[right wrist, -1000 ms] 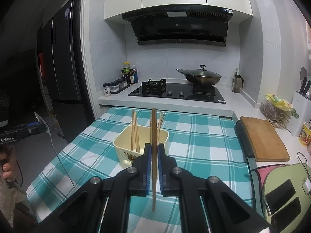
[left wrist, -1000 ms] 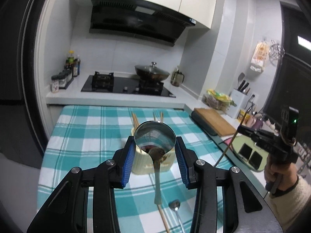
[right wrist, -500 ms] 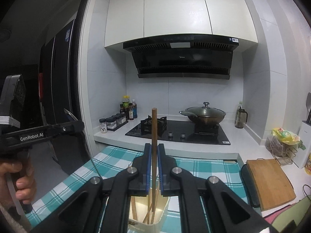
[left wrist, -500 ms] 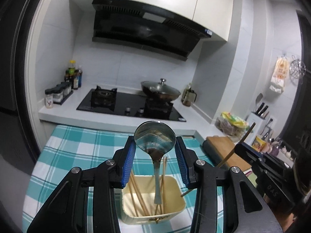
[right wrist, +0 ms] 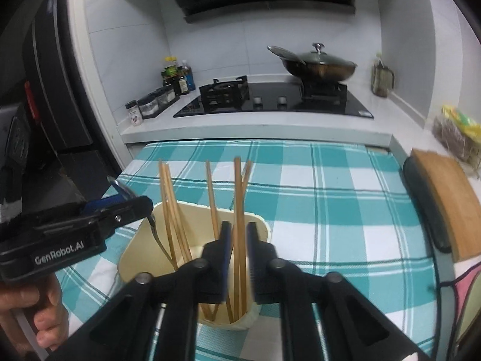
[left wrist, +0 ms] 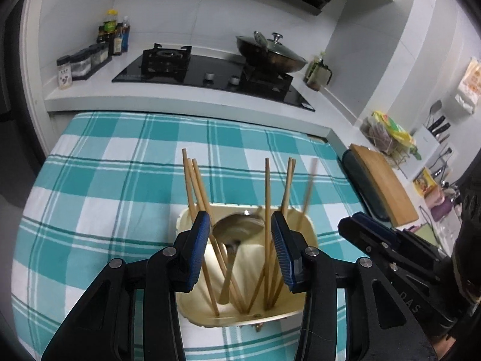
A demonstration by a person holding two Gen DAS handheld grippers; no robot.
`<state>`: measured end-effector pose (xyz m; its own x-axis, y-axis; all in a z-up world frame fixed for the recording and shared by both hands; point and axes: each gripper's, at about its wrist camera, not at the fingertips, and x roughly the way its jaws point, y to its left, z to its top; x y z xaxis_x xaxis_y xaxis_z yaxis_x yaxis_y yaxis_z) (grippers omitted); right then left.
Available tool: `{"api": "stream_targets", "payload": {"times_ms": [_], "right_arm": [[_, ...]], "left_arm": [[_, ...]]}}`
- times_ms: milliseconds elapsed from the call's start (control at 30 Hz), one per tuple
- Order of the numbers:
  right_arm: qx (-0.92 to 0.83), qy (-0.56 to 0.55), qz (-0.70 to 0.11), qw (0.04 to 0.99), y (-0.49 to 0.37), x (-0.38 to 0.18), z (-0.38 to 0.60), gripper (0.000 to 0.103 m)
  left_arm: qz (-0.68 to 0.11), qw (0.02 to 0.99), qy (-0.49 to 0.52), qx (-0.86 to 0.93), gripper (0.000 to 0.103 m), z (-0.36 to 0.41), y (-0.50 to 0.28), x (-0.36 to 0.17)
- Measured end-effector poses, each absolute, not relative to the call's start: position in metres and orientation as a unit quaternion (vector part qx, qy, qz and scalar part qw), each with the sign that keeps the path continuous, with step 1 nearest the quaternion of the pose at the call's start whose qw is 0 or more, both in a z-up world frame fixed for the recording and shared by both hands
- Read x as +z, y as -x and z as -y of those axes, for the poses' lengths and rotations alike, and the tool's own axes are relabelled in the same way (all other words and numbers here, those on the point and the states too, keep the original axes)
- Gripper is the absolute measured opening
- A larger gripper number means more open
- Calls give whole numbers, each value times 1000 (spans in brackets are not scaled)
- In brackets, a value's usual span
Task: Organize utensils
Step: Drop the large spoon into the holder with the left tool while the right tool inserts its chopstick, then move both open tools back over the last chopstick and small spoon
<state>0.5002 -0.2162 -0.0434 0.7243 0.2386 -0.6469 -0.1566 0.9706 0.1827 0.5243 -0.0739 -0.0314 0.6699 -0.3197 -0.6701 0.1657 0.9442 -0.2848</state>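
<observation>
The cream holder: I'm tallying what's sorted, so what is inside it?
Inside the cream holder: several wooden chopsticks and a metal spoon. The left gripper covers parts.

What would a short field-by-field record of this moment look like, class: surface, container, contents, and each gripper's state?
surface: checked tablecloth
container: cream holder, standing on the cloth
contents: wooden chopsticks upright or leaning; metal ladle, bowl uppermost
left gripper: open, above the holder, ladle between its jaws but untouched
right gripper: jaws slightly apart around a chopstick standing in the holder; contact unclear
background: wok on hob
</observation>
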Motion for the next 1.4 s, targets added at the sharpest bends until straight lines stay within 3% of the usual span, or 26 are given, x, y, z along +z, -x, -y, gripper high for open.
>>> {"api": "stream_targets", "payload": {"times_ms": [167,200,267,333,567,733,1000,1400], "right_arm": [[118,-62,-318,939,-463,-21,231,30],[120,-53,-313,941,-450,-16,233,34],[128,-38,-305,943,-429,-11,239,42],[134,-22,-307,942,-401,-11,243,46],[117,18,-349,930,-295,-83,249,46],[102,-17,-385,917,-246,-161,238,46],[75,-4,-397,915,-242,-209,223,46],[56,3,-414,908,-247,-220,220,46]], "left_arm": [[-346,924,63,-148,62,56,-484,8],[-342,926,53,-153,65,50,-469,13],[-340,926,36,-159,81,37,-439,13],[-347,924,20,-159,85,21,-402,-3],[-421,899,35,-114,89,-23,-299,-136],[-435,895,48,-84,89,-23,-267,-197],[-432,899,20,-62,91,-13,-268,-216],[-441,895,5,-64,99,-8,-274,-220]]}}
